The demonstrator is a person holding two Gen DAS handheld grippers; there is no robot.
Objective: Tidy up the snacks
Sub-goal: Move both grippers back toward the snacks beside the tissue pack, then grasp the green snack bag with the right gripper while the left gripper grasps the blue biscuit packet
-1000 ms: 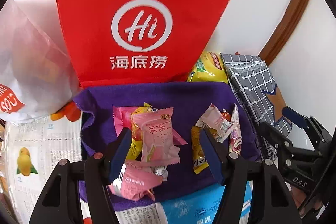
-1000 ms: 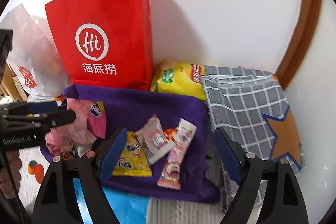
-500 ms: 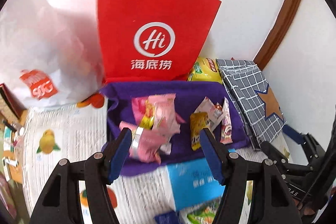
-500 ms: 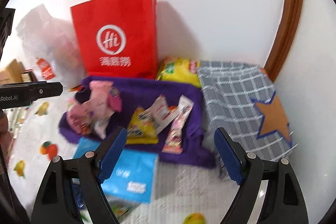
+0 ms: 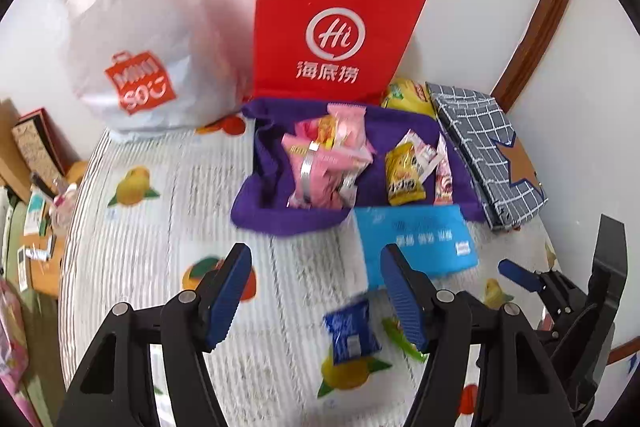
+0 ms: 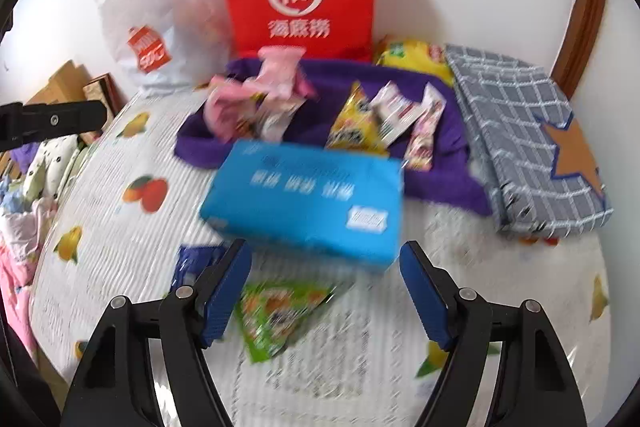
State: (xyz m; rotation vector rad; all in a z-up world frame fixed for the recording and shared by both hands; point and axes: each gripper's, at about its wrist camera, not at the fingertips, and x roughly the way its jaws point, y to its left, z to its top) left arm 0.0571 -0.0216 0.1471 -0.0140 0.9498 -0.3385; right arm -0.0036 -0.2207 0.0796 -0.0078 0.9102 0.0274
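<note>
A purple cloth [image 5: 276,215] [image 6: 436,179] lies on the bed and bears a pile of pink snack packs [image 5: 328,163] [image 6: 256,99] on its left and a yellow pack [image 5: 404,179] [image 6: 352,131] with white and pink sachets [image 5: 442,171] [image 6: 424,127] on its right. A blue box [image 5: 416,239] [image 6: 308,203] lies in front of the cloth. A dark blue packet [image 5: 350,335] [image 6: 192,263] and a green packet [image 6: 276,315] lie nearer. My left gripper [image 5: 316,299] and right gripper [image 6: 324,291] are both open and empty, held back above the bedspread.
A red paper bag [image 5: 336,35] and a white plastic bag [image 5: 136,39] stand against the wall behind the cloth. A yellow chip bag [image 5: 404,95] and a grey checked box with a star [image 5: 488,155] lie at the right. Boxes [image 5: 36,147] sit at the left edge.
Both grippers have pulled back and up from the purple cloth, so the blue box, dark blue packet and green packet now show in front. Both stay open.
</note>
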